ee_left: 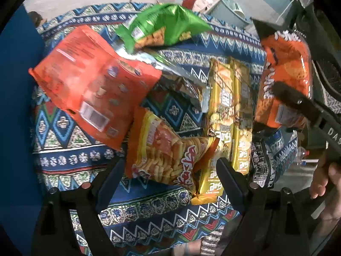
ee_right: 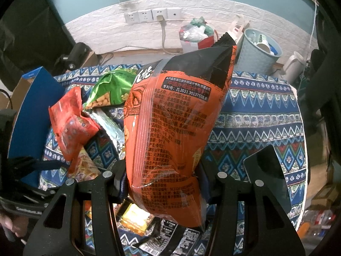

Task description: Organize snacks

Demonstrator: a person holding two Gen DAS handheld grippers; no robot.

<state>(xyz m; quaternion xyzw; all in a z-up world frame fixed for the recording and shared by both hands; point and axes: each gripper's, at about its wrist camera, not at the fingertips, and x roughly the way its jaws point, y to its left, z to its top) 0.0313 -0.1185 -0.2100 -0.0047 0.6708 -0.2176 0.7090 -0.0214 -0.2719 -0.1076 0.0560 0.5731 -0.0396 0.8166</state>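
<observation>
The right gripper (ee_right: 164, 183) is clamped on an orange-and-black snack bag (ee_right: 170, 128), holding it upright above the patterned tablecloth (ee_right: 255, 115); in the left wrist view the same bag hangs at about two o'clock. The left gripper (ee_left: 170, 179) has its jaws spread apart with nothing pinched, hovering over a yellow bag of stick snacks (ee_left: 164, 155) at six o'clock. Gold packets (ee_left: 230, 111) lie at three o'clock of centre, a red-orange pouch (ee_left: 91, 85) at ten, a green bag (ee_left: 162, 27) at twelve.

The held bag looks light, puffed with air and glossy (likely slippery, contents crushable), so a grip on the flat crimped seam seems safer than on the belly.

Its back panel carries dense Chinese print; "ZL2021 30137538.8" is readable near the top, and "9个月" lower down. The brand is not legible.
</observation>
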